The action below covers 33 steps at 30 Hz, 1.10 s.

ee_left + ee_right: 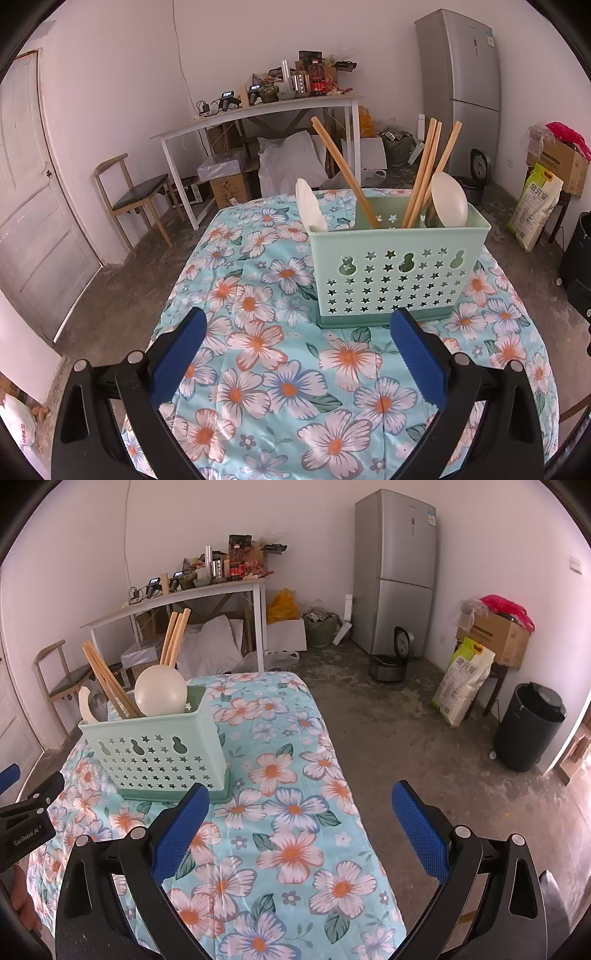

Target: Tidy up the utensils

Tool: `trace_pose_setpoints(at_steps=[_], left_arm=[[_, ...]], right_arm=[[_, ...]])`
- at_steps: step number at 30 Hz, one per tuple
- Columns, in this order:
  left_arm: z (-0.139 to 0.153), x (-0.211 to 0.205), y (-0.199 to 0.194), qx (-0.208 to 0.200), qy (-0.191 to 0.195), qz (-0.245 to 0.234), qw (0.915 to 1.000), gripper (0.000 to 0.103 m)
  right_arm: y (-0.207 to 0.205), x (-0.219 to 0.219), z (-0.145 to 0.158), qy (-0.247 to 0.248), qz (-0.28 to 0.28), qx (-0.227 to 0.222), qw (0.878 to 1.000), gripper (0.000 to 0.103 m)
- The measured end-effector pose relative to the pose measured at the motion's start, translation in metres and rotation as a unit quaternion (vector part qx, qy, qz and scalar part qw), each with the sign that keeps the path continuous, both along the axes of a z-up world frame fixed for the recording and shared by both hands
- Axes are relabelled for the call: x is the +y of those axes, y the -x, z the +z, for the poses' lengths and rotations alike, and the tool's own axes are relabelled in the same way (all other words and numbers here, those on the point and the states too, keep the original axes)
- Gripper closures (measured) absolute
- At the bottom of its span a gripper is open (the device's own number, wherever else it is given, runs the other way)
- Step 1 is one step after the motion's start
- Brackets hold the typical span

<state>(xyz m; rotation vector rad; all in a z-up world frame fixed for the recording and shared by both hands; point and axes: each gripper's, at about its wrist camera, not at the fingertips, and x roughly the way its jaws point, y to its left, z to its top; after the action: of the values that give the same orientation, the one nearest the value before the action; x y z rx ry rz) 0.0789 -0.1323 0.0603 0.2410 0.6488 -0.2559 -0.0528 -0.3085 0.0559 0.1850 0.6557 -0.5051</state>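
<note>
Nearest, the left claw point(297, 338) is released, with nothing between its blue pads, above the flowered tabletop point(280, 387). The right claw point(299, 814) is released too and holds nothing. Just beyond them the green utensil basket point(391, 269) stands upright on the tabletop. Inside it lean wooden chopsticks point(424, 173) and two white spoons point(448, 201). Far behind stands a grey refrigerator point(458, 74).
</note>
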Motion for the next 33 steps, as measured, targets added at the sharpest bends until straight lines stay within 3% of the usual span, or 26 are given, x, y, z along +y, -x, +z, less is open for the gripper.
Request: trace_pose_setpoints(at_steps=[33], left_arm=[[-0.0035,0.0071,-0.0077,0.030,0.011,0.013,0.9994,0.006]], right_arm=[[-0.0044,0.0069,0.0020,-0.002,0.006,0.002,1.000,0.008]])
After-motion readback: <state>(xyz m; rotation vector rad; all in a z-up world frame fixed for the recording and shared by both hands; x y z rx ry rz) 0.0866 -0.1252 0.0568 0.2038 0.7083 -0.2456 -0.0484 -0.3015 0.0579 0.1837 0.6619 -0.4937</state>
